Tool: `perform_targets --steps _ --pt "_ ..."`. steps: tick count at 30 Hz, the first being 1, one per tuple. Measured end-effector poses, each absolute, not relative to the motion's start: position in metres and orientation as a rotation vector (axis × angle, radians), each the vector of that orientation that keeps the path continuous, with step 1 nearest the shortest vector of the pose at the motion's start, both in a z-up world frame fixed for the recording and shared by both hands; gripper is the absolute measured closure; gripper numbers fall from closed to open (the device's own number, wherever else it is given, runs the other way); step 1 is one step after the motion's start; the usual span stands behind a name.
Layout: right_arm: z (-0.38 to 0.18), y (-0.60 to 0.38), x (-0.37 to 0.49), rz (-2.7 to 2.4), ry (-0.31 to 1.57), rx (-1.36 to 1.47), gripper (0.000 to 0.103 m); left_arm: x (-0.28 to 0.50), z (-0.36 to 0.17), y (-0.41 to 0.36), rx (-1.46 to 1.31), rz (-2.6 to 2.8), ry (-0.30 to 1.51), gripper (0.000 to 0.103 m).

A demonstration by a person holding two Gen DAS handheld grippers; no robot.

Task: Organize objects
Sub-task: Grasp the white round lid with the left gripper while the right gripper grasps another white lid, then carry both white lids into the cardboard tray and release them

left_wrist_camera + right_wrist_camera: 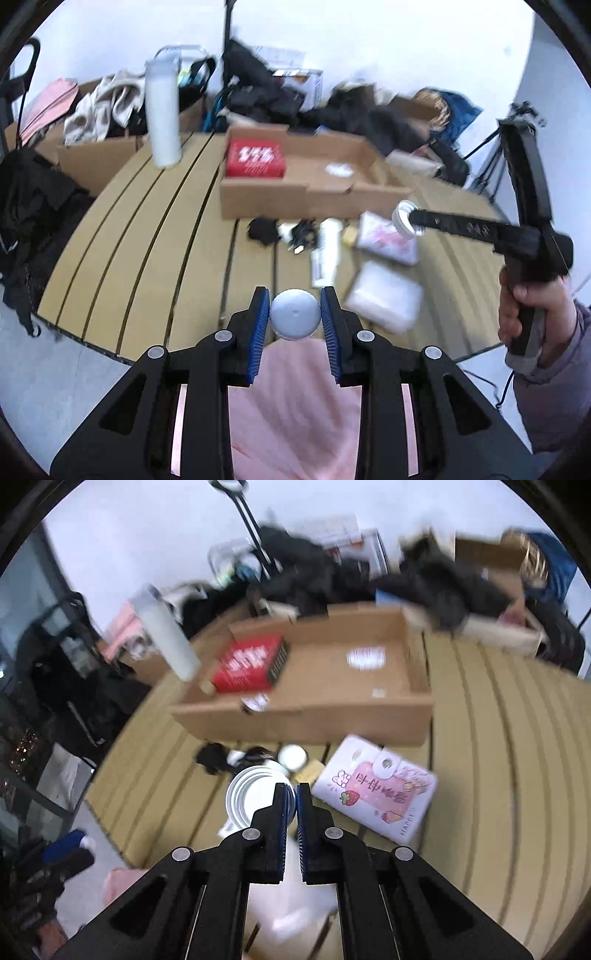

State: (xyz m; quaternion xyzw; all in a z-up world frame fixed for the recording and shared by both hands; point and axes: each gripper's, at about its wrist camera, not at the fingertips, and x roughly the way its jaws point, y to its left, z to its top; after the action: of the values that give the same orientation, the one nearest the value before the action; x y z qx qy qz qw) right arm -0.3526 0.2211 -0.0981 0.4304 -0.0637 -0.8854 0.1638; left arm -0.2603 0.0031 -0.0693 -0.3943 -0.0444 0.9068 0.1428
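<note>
My left gripper (294, 314) is shut on a round grey-white ball-shaped object (294, 313), held above the near edge of the wooden table (155, 221). My right gripper (290, 805) is shut on the rim of a white screw-top jar (251, 797); it shows in the left wrist view (406, 218) held above the table at right. An open cardboard box (314, 177) holds a red box (256, 157). Small items lie in front of it: a pink-and-white packet (376, 786), a white tube (325, 254), a black clump (263, 229).
A tall white cylinder (162, 114) stands at the table's far left. Clothes and bags pile up behind the table (332, 107). A white plastic packet (384, 295) lies near the front. Tripod legs (487, 166) stand at right. Pink cloth (295, 406) is below my left gripper.
</note>
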Motion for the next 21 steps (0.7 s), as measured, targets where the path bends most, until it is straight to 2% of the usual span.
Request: perform_targets --steps 5,11,16,21 --pt "-0.078 0.238 -0.29 -2.517 -0.184 1.176 0.097 -0.246 -0.053 0.014 -1.055 2.524 -0.213 0.078" --pt "-0.084 0.246 -0.286 -2.517 -0.195 1.22 0.097 -0.275 -0.055 0.024 -1.086 2.508 -0.216 0.078" --pt "-0.071 0.24 -0.33 -2.48 -0.172 1.186 0.097 -0.343 -0.038 0.014 -1.072 2.504 -0.18 0.078" --pt "-0.063 0.212 -0.433 -2.386 -0.182 1.213 0.097 -0.465 -0.055 0.005 -1.279 2.521 -0.14 0.078"
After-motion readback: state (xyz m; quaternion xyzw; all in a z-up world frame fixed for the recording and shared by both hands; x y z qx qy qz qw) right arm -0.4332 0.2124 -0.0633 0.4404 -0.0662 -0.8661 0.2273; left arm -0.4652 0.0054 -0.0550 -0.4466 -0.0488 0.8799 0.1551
